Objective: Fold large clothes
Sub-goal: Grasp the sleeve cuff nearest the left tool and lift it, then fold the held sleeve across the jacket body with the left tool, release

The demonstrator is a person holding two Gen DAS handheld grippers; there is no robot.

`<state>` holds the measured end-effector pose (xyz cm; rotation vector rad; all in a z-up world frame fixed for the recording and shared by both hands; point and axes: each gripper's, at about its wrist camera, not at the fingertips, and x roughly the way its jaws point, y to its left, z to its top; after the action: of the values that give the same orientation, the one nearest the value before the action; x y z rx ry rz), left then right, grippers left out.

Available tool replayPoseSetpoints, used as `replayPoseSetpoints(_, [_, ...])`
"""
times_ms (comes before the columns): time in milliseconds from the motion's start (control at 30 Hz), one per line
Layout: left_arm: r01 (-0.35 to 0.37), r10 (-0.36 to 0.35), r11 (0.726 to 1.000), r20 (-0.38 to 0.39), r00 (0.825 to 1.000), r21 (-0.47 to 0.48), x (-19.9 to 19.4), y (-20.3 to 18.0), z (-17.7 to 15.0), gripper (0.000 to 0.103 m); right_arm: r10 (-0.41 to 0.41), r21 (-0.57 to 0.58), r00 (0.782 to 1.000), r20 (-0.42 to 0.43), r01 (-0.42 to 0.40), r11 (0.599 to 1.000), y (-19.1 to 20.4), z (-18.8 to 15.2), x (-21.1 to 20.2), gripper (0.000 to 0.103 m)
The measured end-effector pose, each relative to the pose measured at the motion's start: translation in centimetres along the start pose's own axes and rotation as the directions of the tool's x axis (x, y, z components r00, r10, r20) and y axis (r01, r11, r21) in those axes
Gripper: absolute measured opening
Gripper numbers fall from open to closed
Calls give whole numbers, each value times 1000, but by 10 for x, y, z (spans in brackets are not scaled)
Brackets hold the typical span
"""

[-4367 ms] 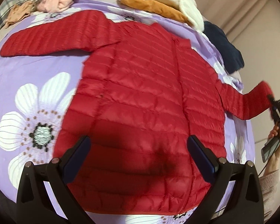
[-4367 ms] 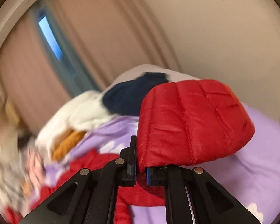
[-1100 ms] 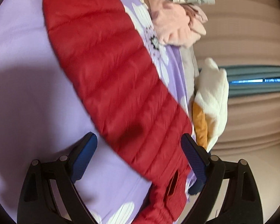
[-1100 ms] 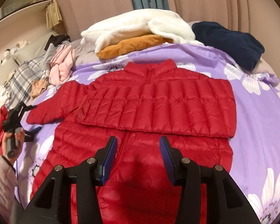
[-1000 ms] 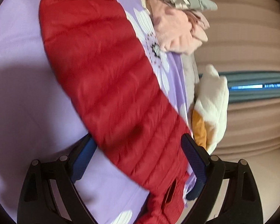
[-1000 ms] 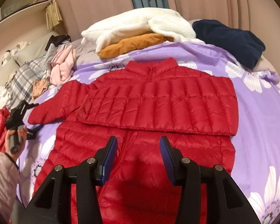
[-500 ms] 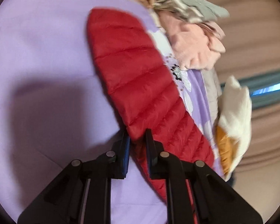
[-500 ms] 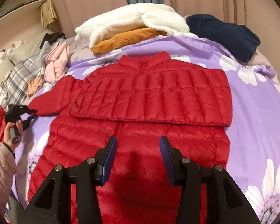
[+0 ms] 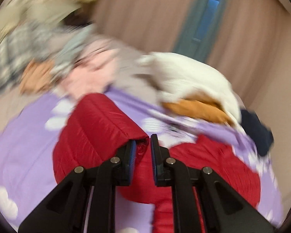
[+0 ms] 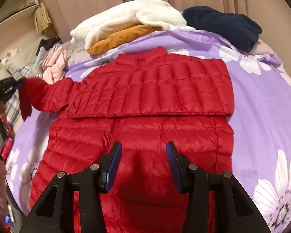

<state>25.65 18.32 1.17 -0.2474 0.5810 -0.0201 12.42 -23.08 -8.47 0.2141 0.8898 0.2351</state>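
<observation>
the left gripper point(image 9: 143, 147) is clamped on the cuff end of the left sleeve point(image 9: 99, 128) of the red puffer jacket point(image 10: 145, 120), and the sleeve hangs lifted off the bed from its pads; the right wrist view shows the same grip at the far left, the sleeve point(image 10: 48, 95) drawn out sideways from the shoulder to that gripper point(image 10: 13, 85). the left wrist view is blurred. the right gripper point(image 10: 143, 165) hovers over the lower front of the jacket with its jaws apart and nothing between them. the jacket lies face up on the purple floral bedsheet point(image 10: 261, 116), its other sleeve folded flat across the chest. beyond the collar lie a white fleece point(image 10: 130, 17) on an orange garment point(image 10: 122, 36), a navy garment point(image 10: 223, 25) to the right, and a pink garment point(image 10: 54, 66) to the left.
</observation>
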Motion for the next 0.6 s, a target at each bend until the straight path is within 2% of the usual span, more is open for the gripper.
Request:
replayPoseSetpoints(67, [42,-41,990,-10,999,133,2,-42,-7,12,2,19,1000,8,-3,1000,-6,0,-4,47])
replayPoseSetpoints(133, [90,-80,942,-45,996,324,7,-97,-29,13,0,40,1000,16,-1,999,-12,-1,-8,47])
replayPoseSetpoints(167, [109,-91,916,-65,994,385,10,-113,-39,13,-1,54,1000,20,0,999,-16,-1,-10,47])
replayPoseSetpoints(200, [156,-115,866,-113,987,474,14,-140,-59,16,-2,74,1000,24,0,997,-21,-2,-12,47])
replayPoseSetpoints(267, [238,-139,785,-212,967,572,23,-173,-94,16,-8,103,1000,27,6,995,-31,-3,-15,47])
replayPoseSetpoints(333, [273,-125,696,-263,957,664,29,-198,-128,17,-18,130,1000,25,15,991,-40,-5,-17,47])
replayPoseSetpoints(367, [284,-116,670,-281,953,686,32,-205,-138,19,-22,146,999,23,19,989,-45,-6,-18,47])
replayPoseSetpoints(400, [310,-103,634,-321,942,708,36,-214,-154,19,-26,163,999,18,23,986,-50,-6,-18,47])
replayPoseSetpoints(467, [339,-86,597,-362,928,727,45,-220,-170,19,-28,189,999,16,25,982,-56,-8,-18,47])
replayPoseSetpoints(500, [349,-79,590,-379,922,728,48,-222,-174,20,-28,207,999,20,24,978,-60,-8,-19,47])
replayPoseSetpoints(533, [359,-80,590,-390,917,723,50,-224,-176,22,-29,219,999,23,23,976,-62,-8,-19,47])
replayPoseSetpoints(567, [369,-87,594,-398,913,715,49,-224,-175,29,-27,230,999,29,19,973,-64,-8,-20,47])
replayPoseSetpoints(600, [385,-109,616,-409,906,687,47,-221,-171,40,-21,240,999,34,13,971,-67,-6,-20,48])
